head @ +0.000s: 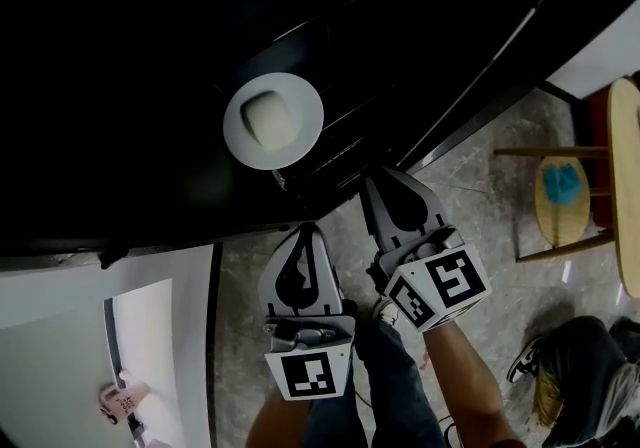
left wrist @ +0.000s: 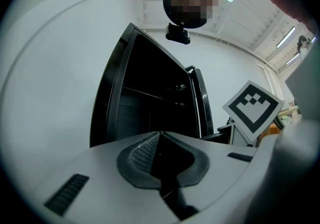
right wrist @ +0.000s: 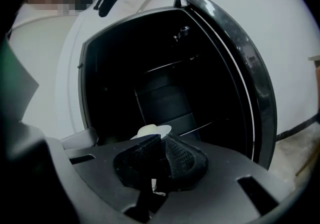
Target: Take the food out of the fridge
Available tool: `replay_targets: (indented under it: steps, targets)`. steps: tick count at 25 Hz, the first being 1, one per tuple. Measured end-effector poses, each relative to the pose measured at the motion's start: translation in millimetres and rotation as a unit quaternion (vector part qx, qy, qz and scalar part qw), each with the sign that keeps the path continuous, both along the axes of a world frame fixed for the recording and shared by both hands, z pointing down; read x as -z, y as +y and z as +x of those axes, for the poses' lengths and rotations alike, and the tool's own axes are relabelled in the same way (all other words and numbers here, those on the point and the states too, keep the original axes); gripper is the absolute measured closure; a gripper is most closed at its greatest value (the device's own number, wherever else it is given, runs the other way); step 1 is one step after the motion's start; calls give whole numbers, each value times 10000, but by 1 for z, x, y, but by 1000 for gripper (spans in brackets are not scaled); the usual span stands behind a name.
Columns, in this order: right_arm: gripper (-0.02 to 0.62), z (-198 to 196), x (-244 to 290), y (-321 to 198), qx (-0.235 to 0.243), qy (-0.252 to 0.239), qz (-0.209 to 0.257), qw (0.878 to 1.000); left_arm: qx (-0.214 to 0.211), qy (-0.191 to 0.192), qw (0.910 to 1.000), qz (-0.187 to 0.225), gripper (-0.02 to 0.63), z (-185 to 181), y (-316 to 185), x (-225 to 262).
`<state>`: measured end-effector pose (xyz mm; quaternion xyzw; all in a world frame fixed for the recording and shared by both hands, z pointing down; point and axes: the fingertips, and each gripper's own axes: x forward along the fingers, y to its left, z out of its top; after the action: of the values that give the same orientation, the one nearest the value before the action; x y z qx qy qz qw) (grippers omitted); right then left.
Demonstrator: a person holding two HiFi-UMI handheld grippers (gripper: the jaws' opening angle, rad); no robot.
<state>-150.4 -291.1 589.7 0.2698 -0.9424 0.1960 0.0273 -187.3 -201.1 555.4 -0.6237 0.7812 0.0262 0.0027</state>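
In the head view, the white plate [head: 303,96] with a pale piece of food [head: 268,116] on it stands on a shelf inside the dark open fridge [head: 420,56], in the upper middle of the frame.

Both grippers are below it, outside the fridge and over the floor. The left gripper [head: 305,229] is at the lower middle. Its jaws are closed together and there is nothing between them. The right gripper [head: 372,177] is a little higher and more to the right, near the lower edge of the fridge. Its jaws are also together and empty.

In the right gripper view the plate shows just above the pads [right wrist: 182,155], and the fridge door [right wrist: 250,68] stands open at the right.
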Motion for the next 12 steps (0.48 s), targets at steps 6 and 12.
replay_targets:
  steps: [6, 12]
  targets:
    - [549, -20, -9, 0, 102, -200, -522, 9984, 97, 2, 10000, 5, 592, -7, 8, 4]
    - [512, -41, -17, 3, 281, -383, -1017, 9937, 143, -5, 9999, 36, 593, -11, 14, 8]
